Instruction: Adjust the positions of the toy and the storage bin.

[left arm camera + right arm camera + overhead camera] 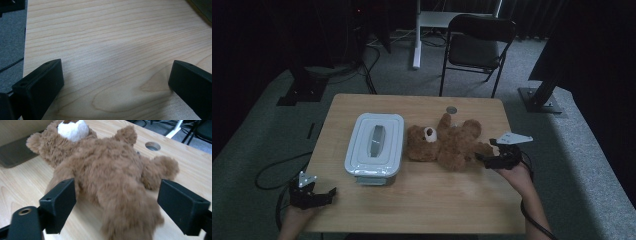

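Brown furry teddy bear (110,177) sprawls between the right claw's (117,205) spread jaws.

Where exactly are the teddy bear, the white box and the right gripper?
teddy bear (447,145): high view, on its brown belly.
white box (374,145): high view, on its closed lid.
right gripper (484,156): high view, between its open jaws.

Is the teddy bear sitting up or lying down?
Lying down. The teddy bear is flat on its back on the table, white snout up and limbs spread, beside the box.
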A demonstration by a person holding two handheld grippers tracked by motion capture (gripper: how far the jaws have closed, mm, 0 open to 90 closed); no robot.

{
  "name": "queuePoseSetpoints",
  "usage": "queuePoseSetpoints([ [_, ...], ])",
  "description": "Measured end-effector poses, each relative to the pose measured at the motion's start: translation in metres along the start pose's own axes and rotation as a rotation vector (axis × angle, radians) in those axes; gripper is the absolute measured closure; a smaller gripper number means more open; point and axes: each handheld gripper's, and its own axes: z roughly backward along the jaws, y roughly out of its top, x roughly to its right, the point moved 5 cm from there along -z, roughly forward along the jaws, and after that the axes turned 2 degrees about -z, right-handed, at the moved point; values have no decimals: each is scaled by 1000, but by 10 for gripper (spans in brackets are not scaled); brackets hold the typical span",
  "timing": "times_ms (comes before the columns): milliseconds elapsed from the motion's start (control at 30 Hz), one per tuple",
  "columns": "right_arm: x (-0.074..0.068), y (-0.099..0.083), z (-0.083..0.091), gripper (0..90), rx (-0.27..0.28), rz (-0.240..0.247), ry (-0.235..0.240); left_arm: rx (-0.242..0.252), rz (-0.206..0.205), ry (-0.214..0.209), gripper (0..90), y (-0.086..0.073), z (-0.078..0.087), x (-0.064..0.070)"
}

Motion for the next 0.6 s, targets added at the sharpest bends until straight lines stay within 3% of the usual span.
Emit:
queuePoseSetpoints([
  [300,4,23,-38,152,-48,32,20,0,0,0,7,0,0,0],
  [600,12,43,-61,152,-80,37,50,1,0,0,7,0,0,0],
])
